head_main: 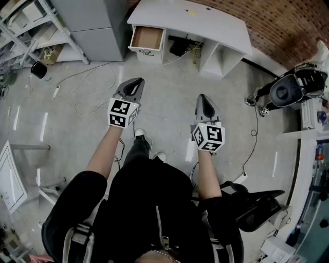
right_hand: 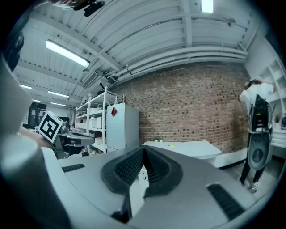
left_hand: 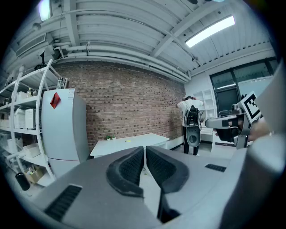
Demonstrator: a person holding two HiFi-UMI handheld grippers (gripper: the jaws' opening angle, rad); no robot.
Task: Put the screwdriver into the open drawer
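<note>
Your left claw and right claw are shut and empty, held level for walking. Far ahead of them a tiny yellow screwdriver (probably that speck) lies on the white desk, whose wooden drawer stands open.

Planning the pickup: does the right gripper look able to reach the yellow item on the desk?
Probably not yet: the right gripper hangs over the floor, well short of the desk holding the yellow item.

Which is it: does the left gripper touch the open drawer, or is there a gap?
Apart. The head view shows the left gripper held in front of the person, with a stretch of floor between it and the open drawer.
</note>
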